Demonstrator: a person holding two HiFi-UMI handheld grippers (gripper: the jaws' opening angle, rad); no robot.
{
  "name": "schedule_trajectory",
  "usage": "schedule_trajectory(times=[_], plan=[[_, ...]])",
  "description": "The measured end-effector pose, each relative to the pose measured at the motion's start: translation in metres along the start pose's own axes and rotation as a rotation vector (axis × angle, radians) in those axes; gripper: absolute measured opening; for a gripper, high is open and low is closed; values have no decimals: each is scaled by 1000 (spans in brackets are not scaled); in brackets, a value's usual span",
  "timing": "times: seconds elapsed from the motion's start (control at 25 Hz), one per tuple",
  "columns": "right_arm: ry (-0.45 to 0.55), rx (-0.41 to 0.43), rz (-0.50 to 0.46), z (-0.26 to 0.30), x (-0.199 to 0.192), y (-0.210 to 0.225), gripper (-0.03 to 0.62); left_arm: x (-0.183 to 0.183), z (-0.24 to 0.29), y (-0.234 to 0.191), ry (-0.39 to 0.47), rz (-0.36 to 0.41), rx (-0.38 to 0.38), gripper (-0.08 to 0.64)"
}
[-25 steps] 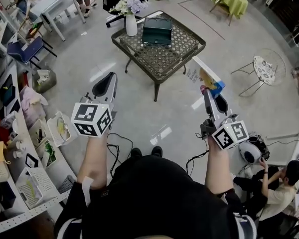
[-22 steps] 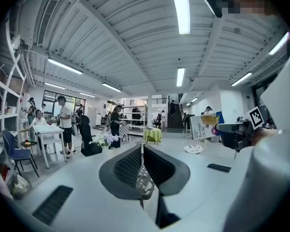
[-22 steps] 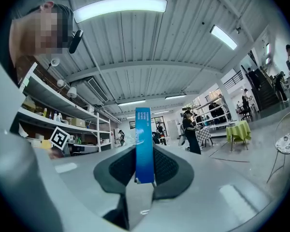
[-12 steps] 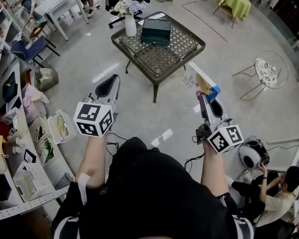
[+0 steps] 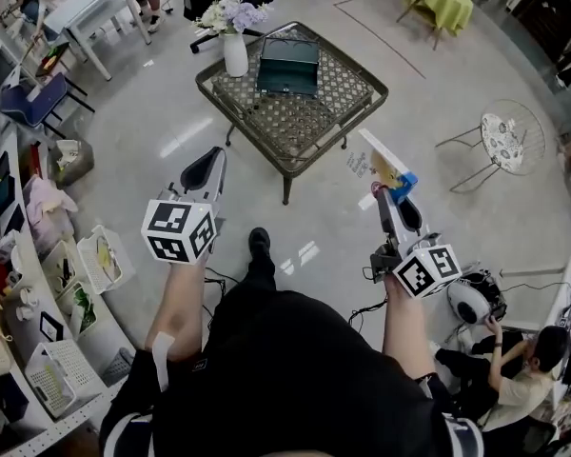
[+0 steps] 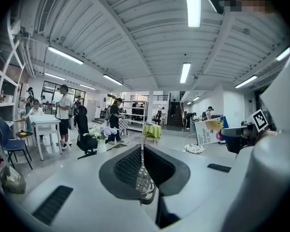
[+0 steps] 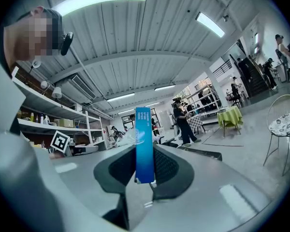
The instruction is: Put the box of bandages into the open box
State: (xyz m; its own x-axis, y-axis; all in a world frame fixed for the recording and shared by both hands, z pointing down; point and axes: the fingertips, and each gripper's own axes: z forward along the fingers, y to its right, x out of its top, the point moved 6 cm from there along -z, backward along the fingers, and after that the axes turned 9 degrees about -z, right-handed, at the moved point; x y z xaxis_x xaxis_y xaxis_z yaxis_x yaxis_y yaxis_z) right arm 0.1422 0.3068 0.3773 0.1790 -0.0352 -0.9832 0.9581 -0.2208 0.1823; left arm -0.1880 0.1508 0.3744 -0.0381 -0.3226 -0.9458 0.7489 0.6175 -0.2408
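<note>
My right gripper point(image 5: 392, 190) is shut on the box of bandages point(image 5: 377, 160), a flat white, yellow and blue carton that sticks out ahead of the jaws, above the floor. In the right gripper view the bandage box point(image 7: 144, 144) stands edge-on between the black pads. The open box point(image 5: 287, 65), dark green with its lid up, sits on the far side of the lattice-top coffee table point(image 5: 343, 91), well ahead of both grippers. My left gripper point(image 5: 202, 169) is shut with nothing in it, held over the floor to the table's near left; its jaws point(image 6: 141, 170) meet in the left gripper view.
A white vase of flowers point(image 5: 232, 38) stands on the table's left corner. A round wire chair point(image 5: 502, 141) is at right, a person crouches at lower right point(image 5: 521, 379), and shelves with baskets point(image 5: 38, 293) line the left. Cables lie on the floor near my feet.
The table and its open box have shifted left and slightly nearer in the head view as I step forward. Both grippers keep their hold and pose.
</note>
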Motion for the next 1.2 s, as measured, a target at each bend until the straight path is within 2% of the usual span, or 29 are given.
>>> schedule_trajectory(times=[0.32,0.52,0.76,1.2], plan=[[-60,12,-15,126,4,21,89,36,93,-74,-3,-12,-20,20],[-60,9,-3,187,10,20,89,57,129,-112,-6,-12,-47,20],[-84,-2,0,222,11,21,89,70,155,-136,3,-29,-73,20],[-113,1,72,263,-3,61,89,72,200,-148,-30,-42,-64,21]])
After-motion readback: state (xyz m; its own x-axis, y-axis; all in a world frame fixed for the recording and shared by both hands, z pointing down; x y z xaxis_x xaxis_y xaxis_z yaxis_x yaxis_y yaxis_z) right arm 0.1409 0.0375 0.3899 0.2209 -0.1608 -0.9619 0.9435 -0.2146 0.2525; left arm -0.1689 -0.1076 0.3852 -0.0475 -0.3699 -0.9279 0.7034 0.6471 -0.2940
